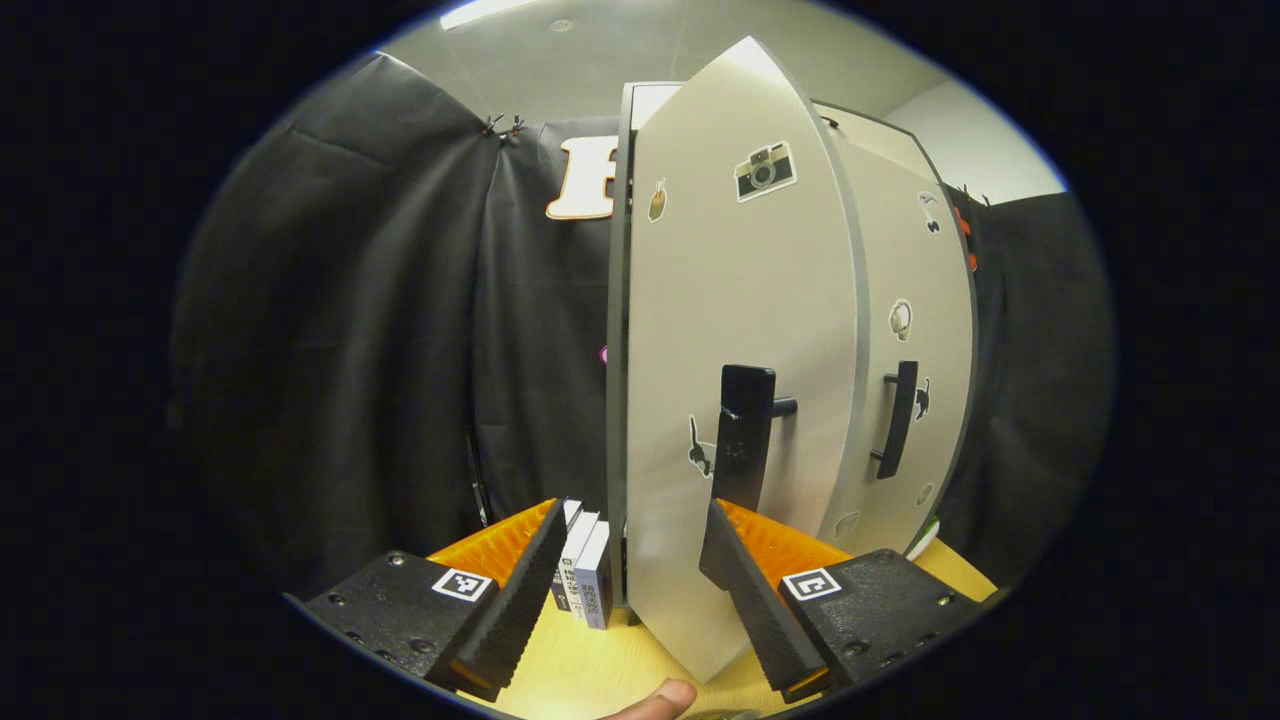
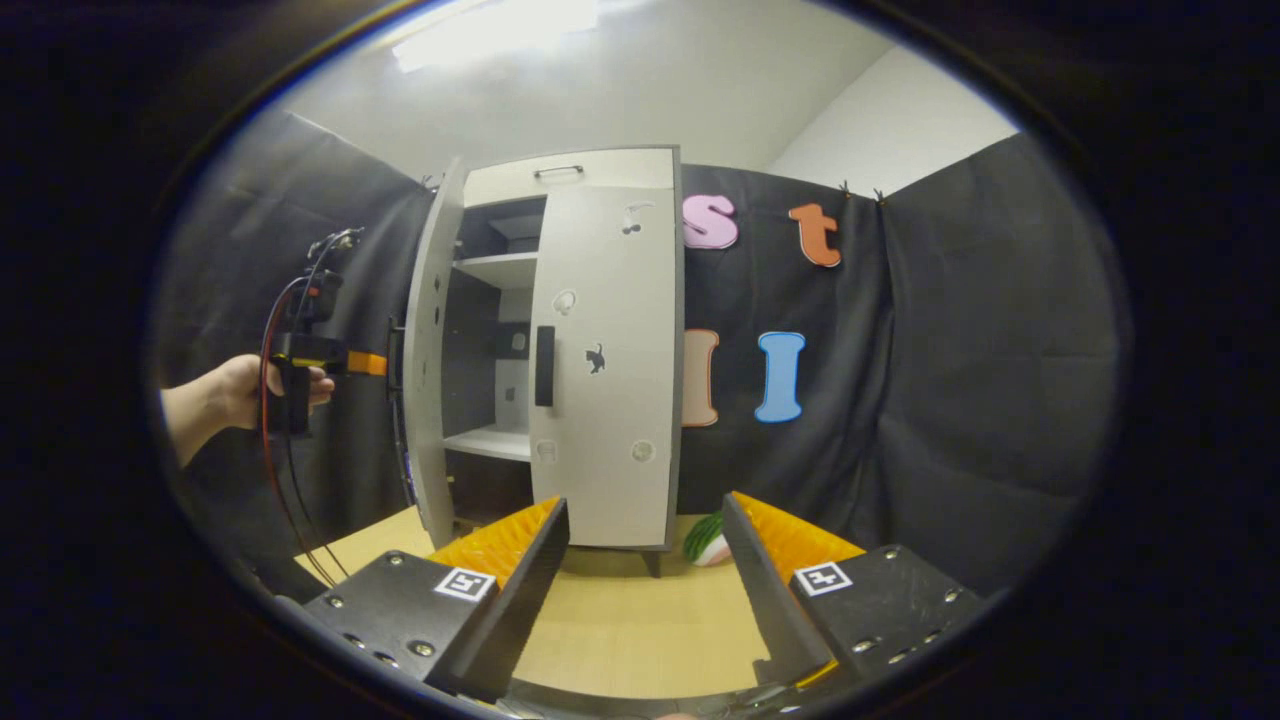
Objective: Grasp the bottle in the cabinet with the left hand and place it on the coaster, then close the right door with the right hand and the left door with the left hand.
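Left gripper view: my left gripper [image 1: 630, 560] is wide open and holds nothing. The left door [image 1: 735, 400] stands ajar, its lower edge between my fingers [image 1: 520, 590]; its black handle [image 1: 745, 440] sits just above the right finger, and I cannot tell if they touch. Right door [image 1: 915, 390] is shut beyond it. Small books [image 1: 585, 570] stand on the table [image 1: 590, 670] beside the cabinet.

Right gripper view: right gripper [image 2: 645, 570] wide open, empty, well back from the cabinet [image 2: 560, 350]. A hand [image 2: 235, 395] holds the left gripper at the left door's outer face. I can't make out bottle or coaster.
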Demonstrator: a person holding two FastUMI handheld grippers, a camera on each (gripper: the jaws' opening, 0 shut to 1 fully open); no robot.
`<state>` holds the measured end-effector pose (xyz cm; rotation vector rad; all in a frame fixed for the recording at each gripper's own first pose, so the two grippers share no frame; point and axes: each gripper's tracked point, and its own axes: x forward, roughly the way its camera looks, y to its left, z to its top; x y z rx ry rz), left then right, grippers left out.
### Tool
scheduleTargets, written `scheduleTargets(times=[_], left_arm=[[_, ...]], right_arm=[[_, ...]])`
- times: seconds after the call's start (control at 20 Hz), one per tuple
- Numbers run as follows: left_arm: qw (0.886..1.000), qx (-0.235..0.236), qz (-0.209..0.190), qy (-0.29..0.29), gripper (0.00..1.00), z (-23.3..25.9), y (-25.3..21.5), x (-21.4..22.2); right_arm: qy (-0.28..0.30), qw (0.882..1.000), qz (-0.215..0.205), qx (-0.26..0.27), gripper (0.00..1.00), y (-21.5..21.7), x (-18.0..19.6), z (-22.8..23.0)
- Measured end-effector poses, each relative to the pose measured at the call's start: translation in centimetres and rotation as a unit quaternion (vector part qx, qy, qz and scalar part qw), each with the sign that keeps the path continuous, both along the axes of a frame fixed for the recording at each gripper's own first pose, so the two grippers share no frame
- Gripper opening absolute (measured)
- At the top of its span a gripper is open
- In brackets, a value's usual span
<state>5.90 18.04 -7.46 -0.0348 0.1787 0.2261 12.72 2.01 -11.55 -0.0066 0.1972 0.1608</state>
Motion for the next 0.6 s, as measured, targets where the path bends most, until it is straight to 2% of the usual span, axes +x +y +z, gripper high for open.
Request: scheduleTargets(times=[0.2, 0.45, 0.6], left_arm=[[1.0, 0.001, -0.014, -0.001, 0.88, 0.7, -1.2, 0.5], [1.0, 0.016, -0.022, 0.003, 0.91, 1.0, -2.8, -0.3], [0.999, 0.033, -0.033, -0.016, 0.92, 2.4, -4.2, -0.9]], right_arm=[[-0.008, 1.0, 0.016, -0.003, 0.93, 0.4, 0.4, 0.2], [-0.008, 1.0, 0.017, 0.01, 0.93, 1.1, 0.1, 0.4], [-0.011, 1.0, 0.025, 0.006, 0.93, 1.3, 0.0, 0.5]])
